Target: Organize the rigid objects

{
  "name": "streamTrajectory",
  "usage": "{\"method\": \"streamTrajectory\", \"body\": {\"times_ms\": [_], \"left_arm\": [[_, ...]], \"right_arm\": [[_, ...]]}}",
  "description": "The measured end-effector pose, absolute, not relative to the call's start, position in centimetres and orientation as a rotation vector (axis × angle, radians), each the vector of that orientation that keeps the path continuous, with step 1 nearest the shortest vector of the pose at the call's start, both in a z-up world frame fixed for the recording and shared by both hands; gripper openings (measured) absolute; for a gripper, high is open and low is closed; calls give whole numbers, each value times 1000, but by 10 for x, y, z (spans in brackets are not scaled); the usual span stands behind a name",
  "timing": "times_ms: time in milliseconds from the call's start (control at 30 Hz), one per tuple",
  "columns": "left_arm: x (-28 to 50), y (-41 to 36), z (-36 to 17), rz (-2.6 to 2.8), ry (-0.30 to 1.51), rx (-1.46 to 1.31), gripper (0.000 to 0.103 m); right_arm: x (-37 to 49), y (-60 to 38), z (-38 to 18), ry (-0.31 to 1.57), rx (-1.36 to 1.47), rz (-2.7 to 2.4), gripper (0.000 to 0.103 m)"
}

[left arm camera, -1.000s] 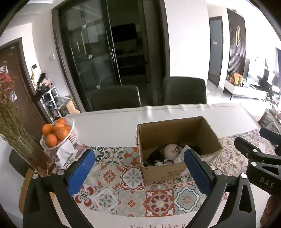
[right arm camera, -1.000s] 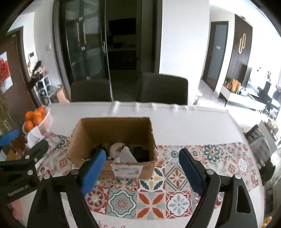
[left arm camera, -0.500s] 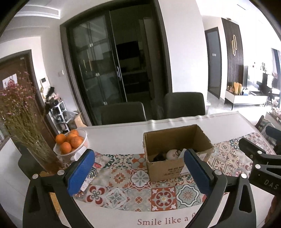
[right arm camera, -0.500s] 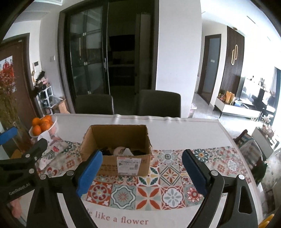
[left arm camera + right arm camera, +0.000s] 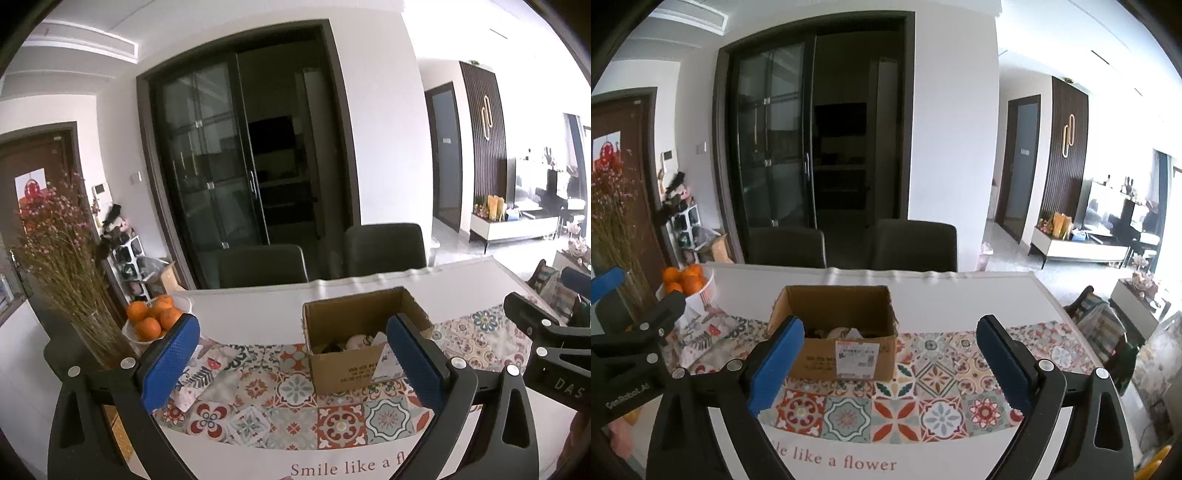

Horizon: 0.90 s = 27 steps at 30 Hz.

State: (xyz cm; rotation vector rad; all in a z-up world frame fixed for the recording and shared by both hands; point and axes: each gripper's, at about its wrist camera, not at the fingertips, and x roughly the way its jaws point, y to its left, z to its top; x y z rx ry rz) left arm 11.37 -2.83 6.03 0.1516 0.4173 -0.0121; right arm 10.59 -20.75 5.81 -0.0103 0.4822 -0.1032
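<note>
Though box [image 5: 834, 325] open, contents mostly hidden behind wall.

White walls, dark-framed glass sliding door [image 5: 812, 147] centre back. Two dark upholstered chairs [image 5: 912, 243] just in front of it, behind white table [image 5: 960, 295]. Brown wooden door [image 5: 624, 147] left of it; dark slatted wall panel [image 5: 1067, 147] and low white cabinet [image 5: 1078, 251] to its right. Bright daylight far right, pale glossy floor [image 5: 1008, 258].
</note>
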Motion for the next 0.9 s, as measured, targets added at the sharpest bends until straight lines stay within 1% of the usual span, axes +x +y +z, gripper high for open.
{"method": "streamTrajectory", "body": {"times_ms": [900], "left_arm": [[102,-31,73,-24,384,139,103]], "right_arm": [[94,-209,66,451,-1,-89,96]]}}
